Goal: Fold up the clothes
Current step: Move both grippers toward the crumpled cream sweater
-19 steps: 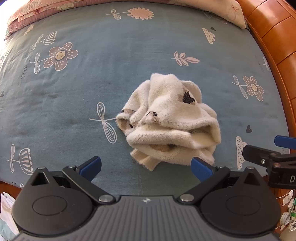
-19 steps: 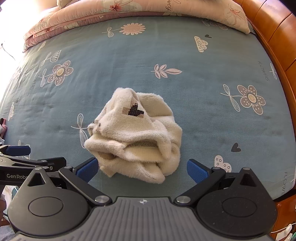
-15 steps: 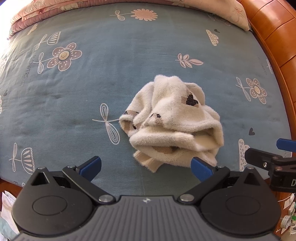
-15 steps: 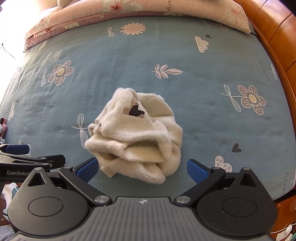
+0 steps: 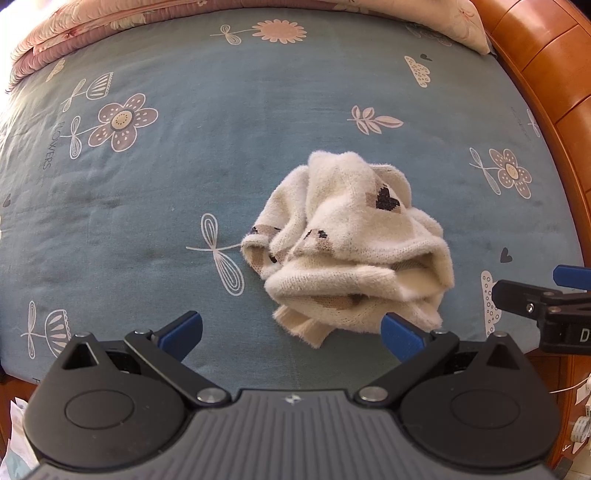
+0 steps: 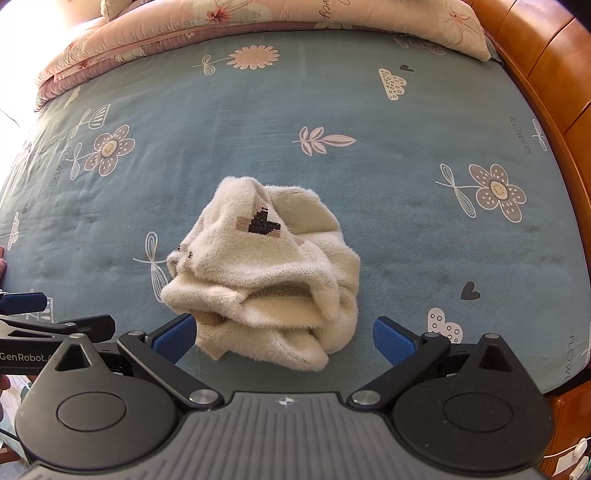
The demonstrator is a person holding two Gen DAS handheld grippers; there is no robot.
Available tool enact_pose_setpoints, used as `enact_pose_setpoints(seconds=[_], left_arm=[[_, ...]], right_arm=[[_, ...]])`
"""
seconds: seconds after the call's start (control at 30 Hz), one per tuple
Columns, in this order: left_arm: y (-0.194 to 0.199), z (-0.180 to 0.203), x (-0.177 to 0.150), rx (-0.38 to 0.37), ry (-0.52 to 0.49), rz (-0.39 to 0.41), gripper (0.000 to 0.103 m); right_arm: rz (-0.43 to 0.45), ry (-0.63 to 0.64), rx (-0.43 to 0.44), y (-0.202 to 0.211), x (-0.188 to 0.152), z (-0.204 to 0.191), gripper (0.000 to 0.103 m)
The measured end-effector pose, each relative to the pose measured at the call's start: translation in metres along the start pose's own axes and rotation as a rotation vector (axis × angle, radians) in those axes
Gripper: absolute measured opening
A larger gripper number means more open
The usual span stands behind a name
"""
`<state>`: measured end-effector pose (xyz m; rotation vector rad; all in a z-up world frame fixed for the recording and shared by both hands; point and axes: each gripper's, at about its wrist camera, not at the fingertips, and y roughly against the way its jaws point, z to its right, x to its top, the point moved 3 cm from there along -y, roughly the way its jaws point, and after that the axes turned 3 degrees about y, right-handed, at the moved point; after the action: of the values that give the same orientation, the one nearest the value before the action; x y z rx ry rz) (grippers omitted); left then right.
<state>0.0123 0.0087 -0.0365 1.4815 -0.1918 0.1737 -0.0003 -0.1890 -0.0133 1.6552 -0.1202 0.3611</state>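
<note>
Fingers of the left hand-held gripper (image 5: 291, 330) are pointing steeply down at the bed (image 5: 207, 177), spread wide and pinching nothing. The right hand-held gripper (image 6: 283, 334) is hovering alongside, equally spread and empty. A crumpled cream sweater (image 6: 266, 273) (dark heart motif on top) is lying bunched on the blue floral sheet, just beyond both pairs of blue pads (image 6: 391, 341), touching neither.

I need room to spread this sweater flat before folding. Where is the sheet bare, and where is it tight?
Most room lies beyond the cream sweater, on the blue sheet up to the pink quilt, and out to its left. Its right side ends sooner at the wooden bed frame. The near edge is tight: left gripper and right gripper, both open, crowd it.
</note>
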Motion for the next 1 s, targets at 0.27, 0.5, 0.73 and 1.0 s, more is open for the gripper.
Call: enact_pose_setpoints(seconds=[0.27,0.5,0.73,1.0], left_arm=[[-0.017,-0.013,0.01,-0.001,-0.059,0.016,0.102],[-0.037,-0.017,0.01,0.004,-0.081,0.022,0.102],[-0.034,-0.014,0.0,-0.001,-0.027,0.084,0.102],[-0.02,0.0,-0.006,0.033,0.059,0.125,0.102]], right_arm=[[0.029,-0.017,-0.043,-0.025,0.001,-0.003,0.103],[0.097,0.001,-0.026,-0.037,0.005,-0.002,0.103],[0.112,0.052,0.011,-0.036,-0.005,-0.013,0.102],[0.13,0.062,0.067,-0.027,-0.008,-0.002,0.099]])
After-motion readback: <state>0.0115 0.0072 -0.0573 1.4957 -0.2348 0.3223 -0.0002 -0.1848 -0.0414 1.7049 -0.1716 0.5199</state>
